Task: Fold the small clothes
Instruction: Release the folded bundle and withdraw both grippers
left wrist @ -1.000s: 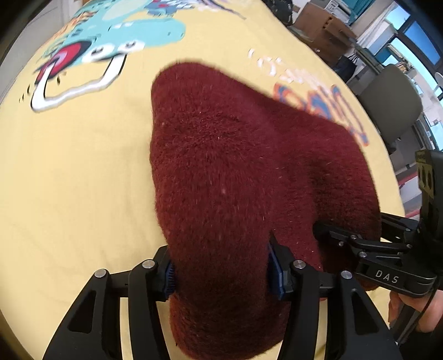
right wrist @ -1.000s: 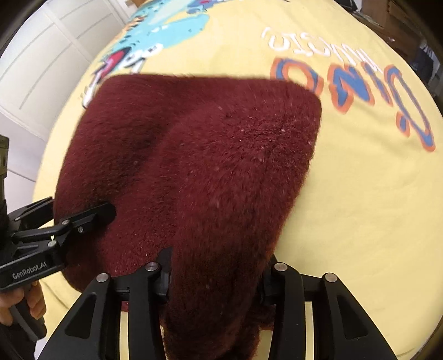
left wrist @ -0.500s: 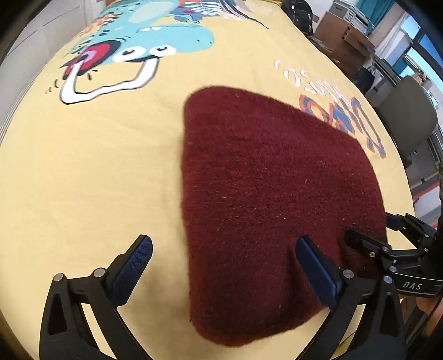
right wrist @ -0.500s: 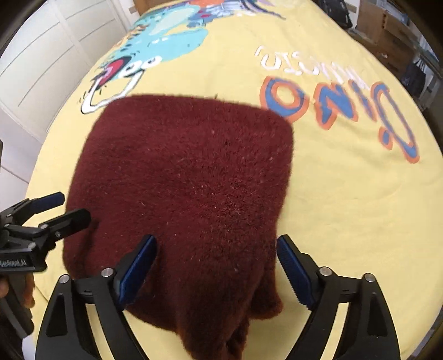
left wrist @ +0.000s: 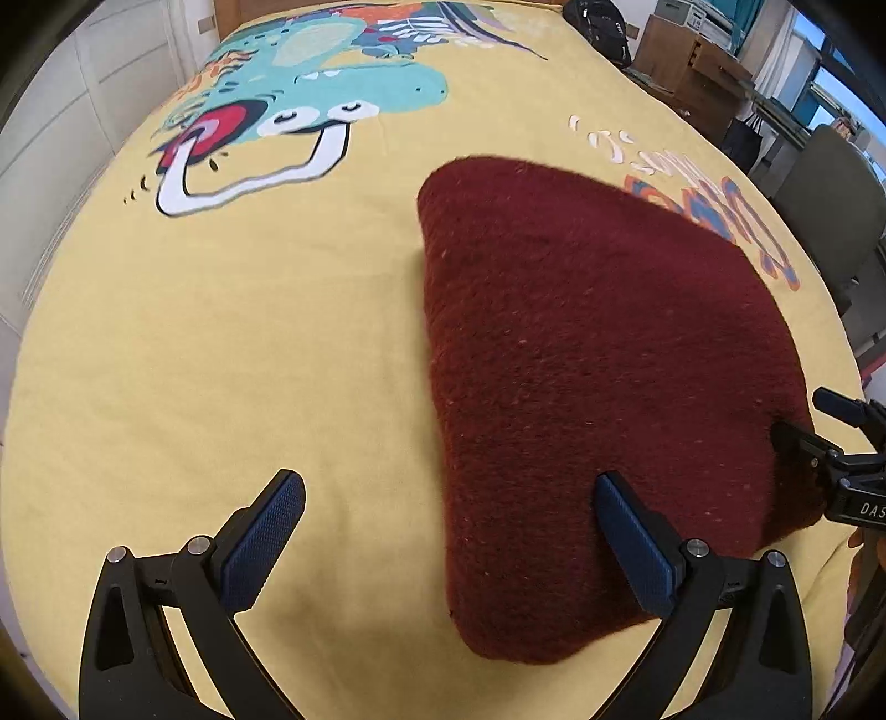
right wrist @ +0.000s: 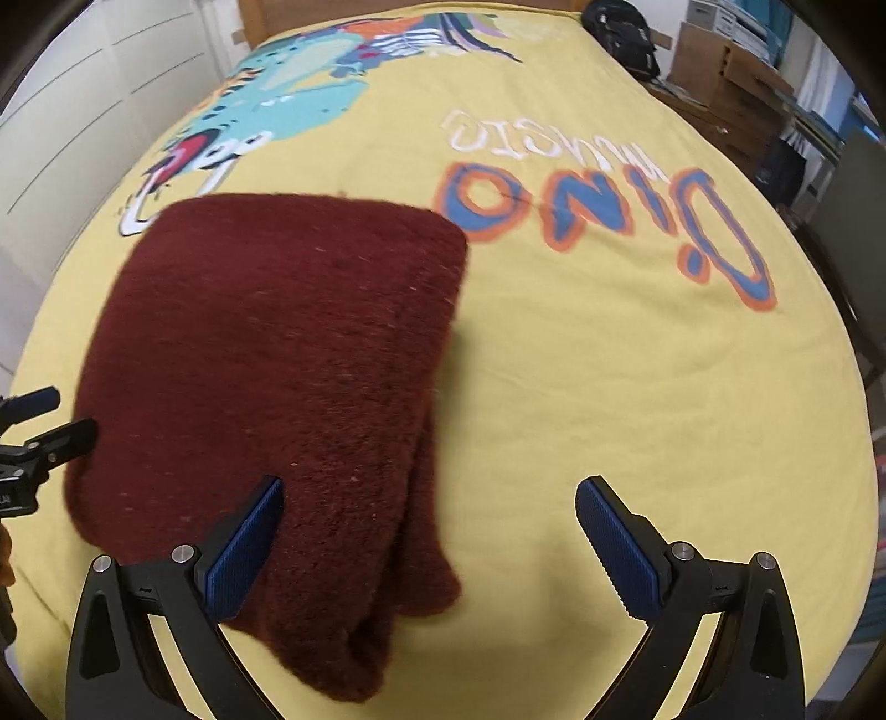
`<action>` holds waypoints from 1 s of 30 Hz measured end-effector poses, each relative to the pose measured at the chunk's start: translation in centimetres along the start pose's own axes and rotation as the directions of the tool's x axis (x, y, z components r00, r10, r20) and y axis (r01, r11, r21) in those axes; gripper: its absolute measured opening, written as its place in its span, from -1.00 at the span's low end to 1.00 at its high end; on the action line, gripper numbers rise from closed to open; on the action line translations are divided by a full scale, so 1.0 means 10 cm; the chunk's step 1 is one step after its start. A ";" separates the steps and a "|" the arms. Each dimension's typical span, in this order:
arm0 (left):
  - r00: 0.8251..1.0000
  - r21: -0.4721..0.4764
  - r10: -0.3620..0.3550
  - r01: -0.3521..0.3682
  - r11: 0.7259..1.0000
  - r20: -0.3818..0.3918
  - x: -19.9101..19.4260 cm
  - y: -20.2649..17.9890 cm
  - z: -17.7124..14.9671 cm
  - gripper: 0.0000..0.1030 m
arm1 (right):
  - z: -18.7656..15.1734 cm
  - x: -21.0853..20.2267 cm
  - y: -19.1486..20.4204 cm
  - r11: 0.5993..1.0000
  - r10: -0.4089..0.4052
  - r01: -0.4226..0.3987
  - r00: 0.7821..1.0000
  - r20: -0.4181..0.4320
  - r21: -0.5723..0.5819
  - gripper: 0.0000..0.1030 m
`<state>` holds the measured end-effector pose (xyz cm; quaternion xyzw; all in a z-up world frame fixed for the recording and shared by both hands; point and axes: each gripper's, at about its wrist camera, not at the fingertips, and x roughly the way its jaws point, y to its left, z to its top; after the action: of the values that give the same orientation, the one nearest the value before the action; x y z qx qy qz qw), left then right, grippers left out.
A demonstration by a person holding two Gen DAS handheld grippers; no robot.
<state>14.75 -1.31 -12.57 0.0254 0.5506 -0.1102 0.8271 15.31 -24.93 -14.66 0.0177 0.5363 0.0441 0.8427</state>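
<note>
A dark red fuzzy garment (left wrist: 598, 387) lies folded on the yellow dinosaur bedspread (left wrist: 249, 360); it also shows in the right wrist view (right wrist: 288, 387). My left gripper (left wrist: 448, 531) is open and empty, above the garment's near left edge. My right gripper (right wrist: 429, 537) is open and empty, above the garment's near right edge, where folded layers stack. Each gripper shows at the edge of the other's view: the right gripper (left wrist: 814, 437) and the left gripper (right wrist: 50, 421).
The bedspread carries a teal dinosaur print (left wrist: 310, 105) and "Dino" lettering (right wrist: 598, 216). A white wardrobe (right wrist: 83, 111) stands left of the bed. A grey chair (left wrist: 825, 216), cardboard boxes (right wrist: 731, 77) and a black bag (right wrist: 626, 33) stand to the right.
Both grippers have opened and let go of the red garment, then drawn back toward me. The garment now lies flat on the bedspread.
</note>
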 end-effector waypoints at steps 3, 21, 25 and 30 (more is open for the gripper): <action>1.000 -0.028 -0.016 0.016 0.999 -0.001 0.11 0.06 -0.01 0.99 | -0.03 0.09 -0.08 0.999 0.023 -0.023 1.000 0.004 0.024 0.99; 0.988 -0.026 0.065 -0.062 0.998 0.140 -1.24 0.07 -0.06 0.98 | -0.12 -1.11 -0.02 1.000 -0.022 0.022 0.995 0.102 -0.002 0.99; 0.982 -0.024 0.095 -0.093 0.995 0.166 -1.50 0.06 -0.22 0.98 | -0.24 -1.51 -0.02 0.999 -0.044 0.047 0.987 0.157 -0.013 0.99; 0.976 -0.023 0.124 -0.122 0.992 0.178 -1.69 0.06 -0.44 0.98 | -0.46 -1.81 -0.09 0.997 -0.072 0.072 0.983 0.167 0.009 0.99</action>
<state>4.65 2.63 1.18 0.0445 0.4720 -0.0573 0.8786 3.61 -27.62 -0.37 0.0031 0.4639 0.0111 0.8858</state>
